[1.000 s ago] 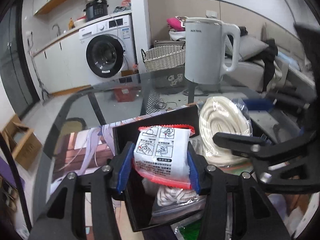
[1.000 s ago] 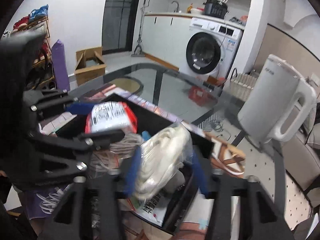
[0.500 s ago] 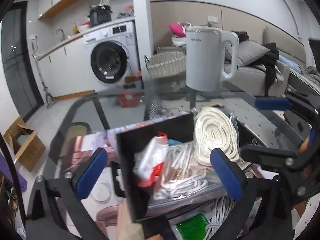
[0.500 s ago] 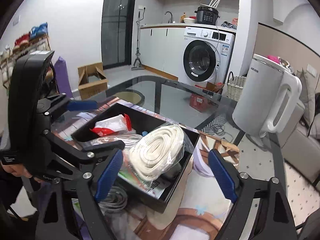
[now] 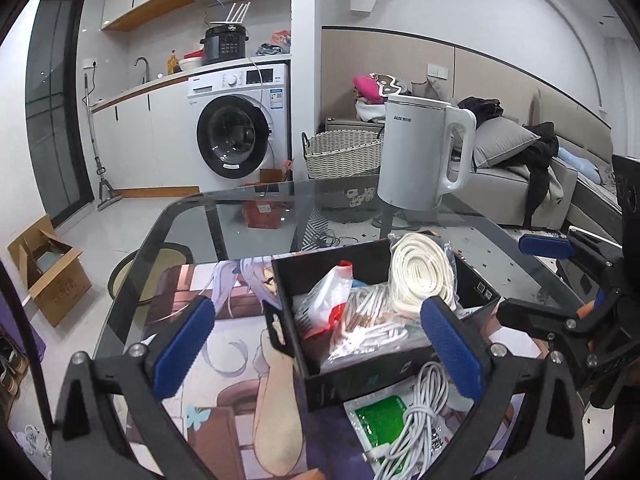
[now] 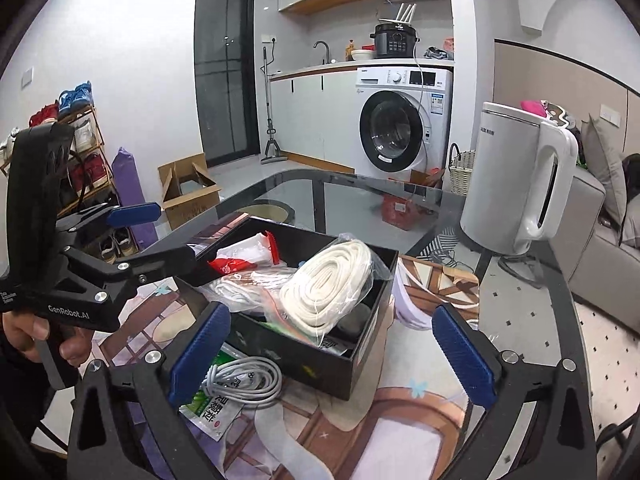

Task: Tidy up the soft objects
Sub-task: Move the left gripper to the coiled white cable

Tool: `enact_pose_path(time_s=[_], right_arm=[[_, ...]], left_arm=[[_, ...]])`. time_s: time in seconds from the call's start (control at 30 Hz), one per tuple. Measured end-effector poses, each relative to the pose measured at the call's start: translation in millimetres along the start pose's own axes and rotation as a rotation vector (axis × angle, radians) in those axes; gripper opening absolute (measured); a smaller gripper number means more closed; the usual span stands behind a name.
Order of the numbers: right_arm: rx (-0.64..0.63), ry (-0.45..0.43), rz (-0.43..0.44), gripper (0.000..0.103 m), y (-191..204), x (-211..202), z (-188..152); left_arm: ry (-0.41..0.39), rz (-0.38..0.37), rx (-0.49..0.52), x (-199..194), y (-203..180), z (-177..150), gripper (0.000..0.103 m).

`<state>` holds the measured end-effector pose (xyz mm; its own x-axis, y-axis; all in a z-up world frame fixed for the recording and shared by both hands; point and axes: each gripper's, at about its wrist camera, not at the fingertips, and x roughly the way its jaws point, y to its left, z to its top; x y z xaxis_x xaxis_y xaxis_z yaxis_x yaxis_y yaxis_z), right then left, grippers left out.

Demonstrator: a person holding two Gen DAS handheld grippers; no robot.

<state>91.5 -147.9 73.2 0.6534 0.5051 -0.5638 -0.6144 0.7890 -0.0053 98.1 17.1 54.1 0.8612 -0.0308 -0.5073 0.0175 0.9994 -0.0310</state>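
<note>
Several bagged cords lie in the black box, a loose white cable and green packet remain on the worktop, the left hand-held gripper stands wide apart and empty, and the right hand-held gripper is opening with nothing held.

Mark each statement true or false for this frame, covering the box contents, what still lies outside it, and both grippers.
1. The coiled white rope in its clear bag sits inside the black box. True.
2. The left gripper is clamped on the red-trimmed packet. False: its jaws stand wide apart with nothing pressed between them, and the packet lies in the box.
3. A bundled white cable lies on the mat outside the box, over a green packet. True.
4. The right gripper holds the rope bag. False: its jaws are opening, and the pads touch nothing.
5. The white kettle lies on its side. False: it stands upright on the glass table.
</note>
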Motion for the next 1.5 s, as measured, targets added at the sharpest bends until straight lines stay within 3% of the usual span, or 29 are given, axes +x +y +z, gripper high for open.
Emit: enact_pose_path(time_s=[0.47,0.67,0.83,1.5], right_arm=[[-0.028,0.027,-0.003,0.102,10,-10,-6],[0.004,0.032,0.02,0.102,15,-21,-14],[0.034,0.049,-0.008,0.102,12,-21,-23],[0.059,0.117,-0.029,0.103,-9,-19,-34]], left_arm=[[0.037,0.006,-0.006,-2,4,-16,0.103],[0.048,0.0,-0.005,-9,3,-21,0.103],[0.067,-0.019,-0.016,-11,1,-28,0.103],[0.207,-0.093,0.139,17,-48,-56,0.103]])
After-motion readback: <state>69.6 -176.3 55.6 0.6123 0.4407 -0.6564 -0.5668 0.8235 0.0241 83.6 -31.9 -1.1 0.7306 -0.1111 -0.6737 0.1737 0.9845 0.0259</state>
